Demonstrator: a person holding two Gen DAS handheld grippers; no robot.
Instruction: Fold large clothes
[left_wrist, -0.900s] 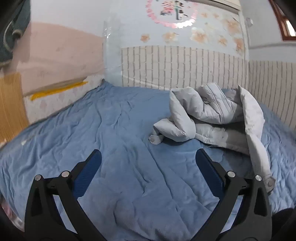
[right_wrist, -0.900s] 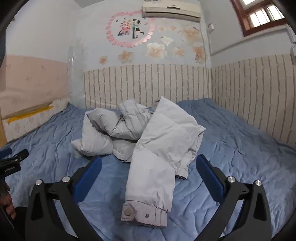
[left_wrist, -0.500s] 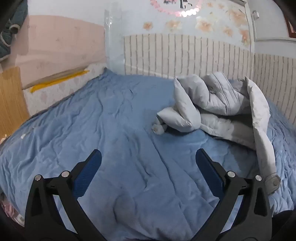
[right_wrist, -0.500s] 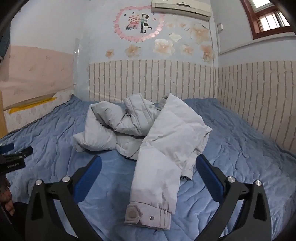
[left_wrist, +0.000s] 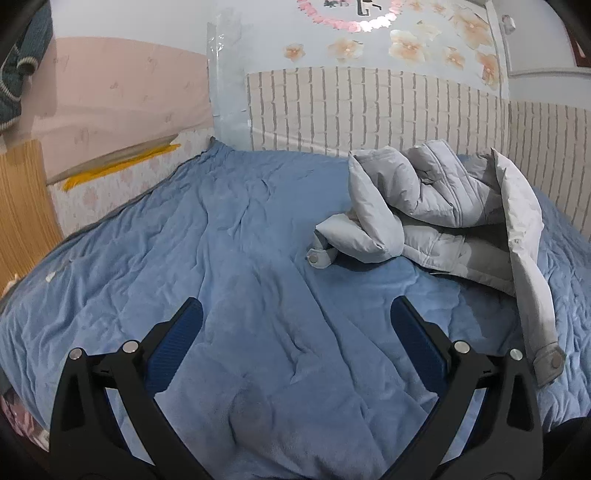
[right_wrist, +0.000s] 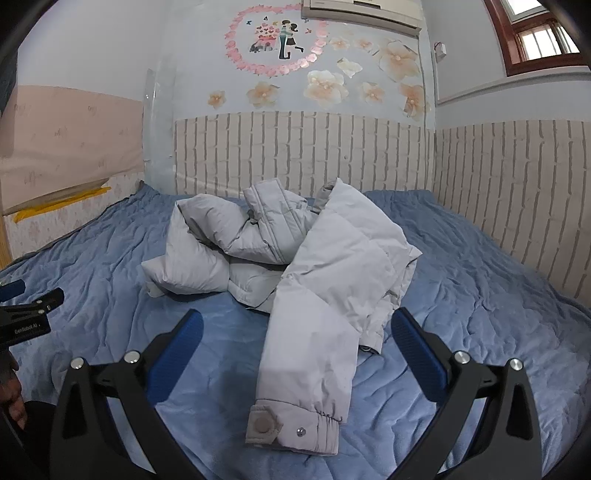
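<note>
A light grey padded jacket (right_wrist: 314, 258) lies crumpled on the blue bedspread (right_wrist: 480, 295). One sleeve stretches toward me, its buttoned cuff (right_wrist: 291, 424) between my right gripper's fingers. My right gripper (right_wrist: 295, 350) is open and empty, hovering above that sleeve. In the left wrist view the jacket (left_wrist: 443, 210) lies ahead to the right, with one cuff (left_wrist: 319, 256) pointing left and the other cuff (left_wrist: 546, 362) at the right. My left gripper (left_wrist: 295, 339) is open and empty over bare bedspread (left_wrist: 221, 258). It also shows at the left edge of the right wrist view (right_wrist: 26, 314).
The bed meets a brick-patterned wall panel (right_wrist: 295, 155) at the back and another wall panel (right_wrist: 517, 184) on the right. A pink and yellow headboard area (left_wrist: 110, 122) lies to the left. A wooden panel (left_wrist: 22, 206) stands at the far left.
Both grippers have shifted slightly, so the jacket sits a little closer and higher in view. Both stay open. The jacket has not moved.
</note>
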